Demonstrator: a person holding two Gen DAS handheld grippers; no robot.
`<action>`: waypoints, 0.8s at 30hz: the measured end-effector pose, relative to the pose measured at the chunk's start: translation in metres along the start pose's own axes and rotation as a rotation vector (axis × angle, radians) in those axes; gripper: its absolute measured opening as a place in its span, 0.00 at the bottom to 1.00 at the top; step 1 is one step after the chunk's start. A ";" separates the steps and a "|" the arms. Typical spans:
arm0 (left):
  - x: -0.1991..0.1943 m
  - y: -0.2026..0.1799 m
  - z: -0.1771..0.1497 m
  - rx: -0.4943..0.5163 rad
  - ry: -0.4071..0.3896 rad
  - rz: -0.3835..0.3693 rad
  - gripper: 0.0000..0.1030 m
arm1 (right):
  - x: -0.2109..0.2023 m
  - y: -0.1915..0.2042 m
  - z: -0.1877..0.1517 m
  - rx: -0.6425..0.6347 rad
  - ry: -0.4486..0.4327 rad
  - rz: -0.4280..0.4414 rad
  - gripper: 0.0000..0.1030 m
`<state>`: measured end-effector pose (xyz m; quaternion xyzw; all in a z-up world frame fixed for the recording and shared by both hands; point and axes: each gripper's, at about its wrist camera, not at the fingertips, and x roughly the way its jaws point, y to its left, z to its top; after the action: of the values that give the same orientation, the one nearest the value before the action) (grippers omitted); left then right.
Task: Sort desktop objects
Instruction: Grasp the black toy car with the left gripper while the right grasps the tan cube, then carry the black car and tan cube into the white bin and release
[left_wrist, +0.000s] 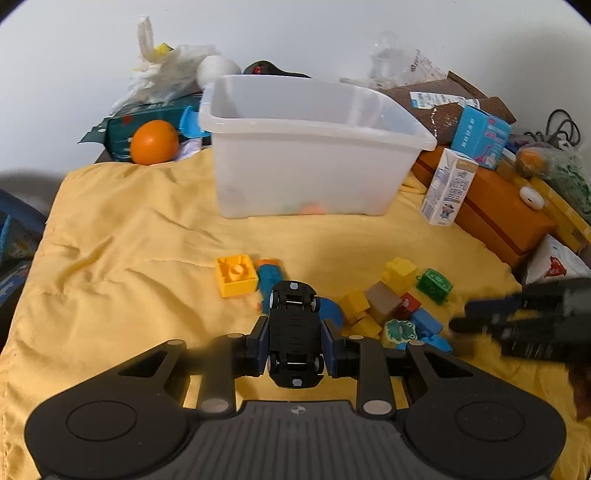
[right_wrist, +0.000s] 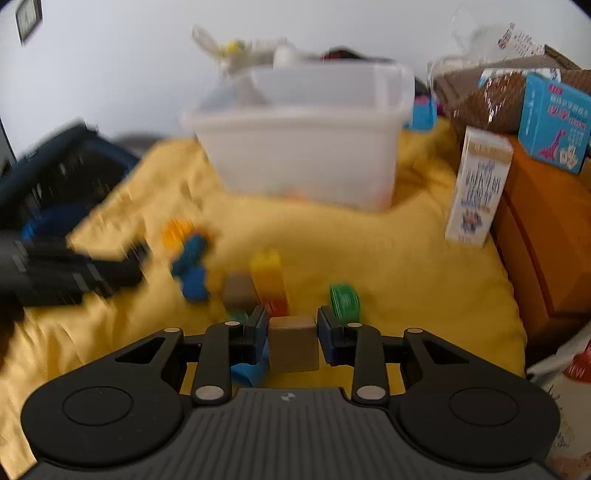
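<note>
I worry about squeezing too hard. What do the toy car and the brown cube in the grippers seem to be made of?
Toy car: likely hard black plastic, matte, with moulded underside detail. Brown cube: flat, dull faces, perhaps wood or plastic; the blur leaves it open.

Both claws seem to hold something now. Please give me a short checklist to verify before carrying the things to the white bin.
1. Left claw shut on the black toy car, held underside up: ok.
2. Right claw shut on the brown block: ok.
3. White bin open at the top, no lid: ok.
4. Free room inside the bin: cannot tell; only faint colours show through its wall.
5. Milk carton stands upright beside the bin, apart from it: ok.
6. Right wrist view sharp enough to aim: not ok, blurred.
</note>
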<state>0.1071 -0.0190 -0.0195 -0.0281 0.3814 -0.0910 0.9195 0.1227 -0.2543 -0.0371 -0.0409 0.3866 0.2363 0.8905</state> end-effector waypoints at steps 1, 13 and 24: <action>0.000 0.000 -0.001 0.000 0.002 -0.001 0.31 | 0.006 0.001 -0.006 -0.010 0.026 -0.013 0.35; -0.002 0.000 -0.013 -0.002 0.022 -0.018 0.31 | 0.002 0.003 -0.030 -0.041 0.057 -0.039 0.62; -0.001 -0.008 -0.012 0.021 0.022 -0.031 0.31 | -0.007 -0.001 -0.038 -0.023 0.031 -0.012 0.33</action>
<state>0.0968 -0.0263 -0.0264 -0.0232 0.3898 -0.1095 0.9141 0.0934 -0.2680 -0.0589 -0.0571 0.3975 0.2348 0.8852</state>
